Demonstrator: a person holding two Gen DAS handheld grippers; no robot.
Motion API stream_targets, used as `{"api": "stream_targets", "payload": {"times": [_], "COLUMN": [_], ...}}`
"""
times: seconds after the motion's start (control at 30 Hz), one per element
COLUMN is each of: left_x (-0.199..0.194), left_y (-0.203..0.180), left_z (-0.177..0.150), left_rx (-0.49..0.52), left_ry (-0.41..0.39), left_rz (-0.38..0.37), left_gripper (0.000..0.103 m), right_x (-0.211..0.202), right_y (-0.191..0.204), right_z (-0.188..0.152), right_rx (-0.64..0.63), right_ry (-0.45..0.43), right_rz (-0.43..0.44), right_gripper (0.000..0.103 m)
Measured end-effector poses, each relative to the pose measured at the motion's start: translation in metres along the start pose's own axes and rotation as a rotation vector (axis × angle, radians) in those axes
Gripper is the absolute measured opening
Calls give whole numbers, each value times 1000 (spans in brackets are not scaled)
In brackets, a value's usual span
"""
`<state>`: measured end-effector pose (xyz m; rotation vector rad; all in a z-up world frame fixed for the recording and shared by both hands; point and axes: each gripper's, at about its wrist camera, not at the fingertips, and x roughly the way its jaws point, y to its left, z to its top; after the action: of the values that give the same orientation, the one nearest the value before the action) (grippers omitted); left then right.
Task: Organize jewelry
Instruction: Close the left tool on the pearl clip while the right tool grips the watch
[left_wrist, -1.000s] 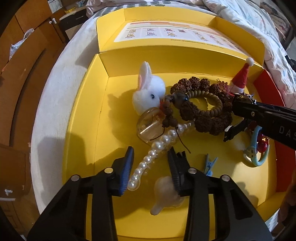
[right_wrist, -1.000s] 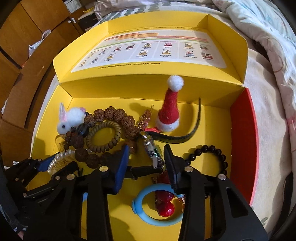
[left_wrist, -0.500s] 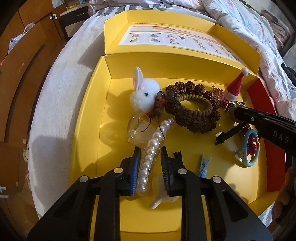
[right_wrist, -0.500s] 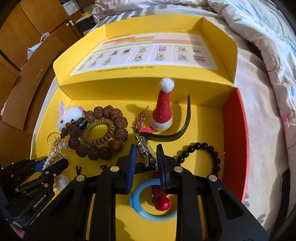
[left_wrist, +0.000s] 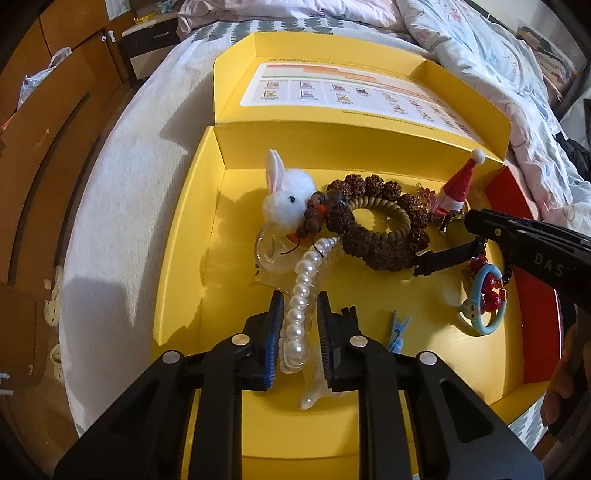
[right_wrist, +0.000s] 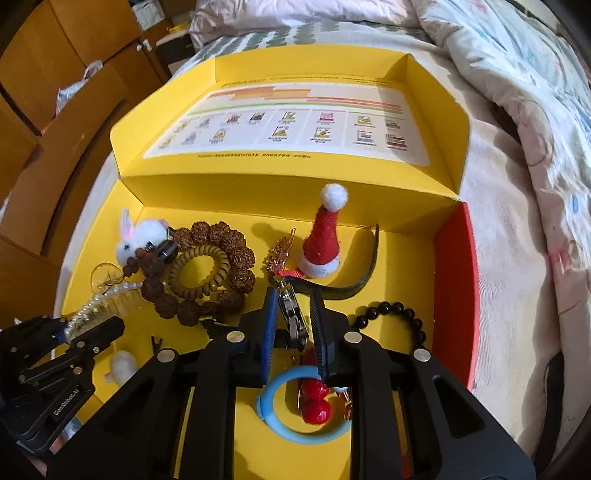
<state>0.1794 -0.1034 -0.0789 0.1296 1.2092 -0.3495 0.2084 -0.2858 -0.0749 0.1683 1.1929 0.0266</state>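
An open yellow box (left_wrist: 184, 236) on a bed holds the jewelry. My left gripper (left_wrist: 299, 299) points down into it, its jaws closing on a pearl hair comb (left_wrist: 301, 280) whose pearls sit pressed between the pads. The comb's far end rests by a clear bauble (left_wrist: 266, 251). My right gripper (right_wrist: 293, 295) is shut on a watch (right_wrist: 291, 314); its black strap (right_wrist: 354, 288) curls away behind. In the right wrist view the left gripper (right_wrist: 79, 326) shows at lower left with the pearl comb (right_wrist: 96, 306).
A white bunny pompom (left_wrist: 288, 195), brown bead bracelet (left_wrist: 369, 184), tan coil hair tie (left_wrist: 402, 221) and Santa hat clip (right_wrist: 325, 236) crowd the box's back. A blue ring with red beads (right_wrist: 306, 428), black bead bracelet (right_wrist: 399, 310) and small blue clip (left_wrist: 399, 328) lie nearby.
Both grippers' jaws have narrowed: the left pair came in onto the pearl comb, the right pair onto the watch. Neither hand has shifted much.
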Motion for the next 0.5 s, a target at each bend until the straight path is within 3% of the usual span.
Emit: {"api": "stream_targets", "payload": {"times": [0.5], "left_x": [2], "left_y": [-2], "left_z": [1], "left_rx": [-2], "left_ry": [15], "left_rz": [-8], "left_gripper": [18], "right_x": [37], "right_y": [19], "right_z": [11], "right_rx": [-64], "right_ry": [175], "right_rz": [-90], "right_gripper": [26]}}
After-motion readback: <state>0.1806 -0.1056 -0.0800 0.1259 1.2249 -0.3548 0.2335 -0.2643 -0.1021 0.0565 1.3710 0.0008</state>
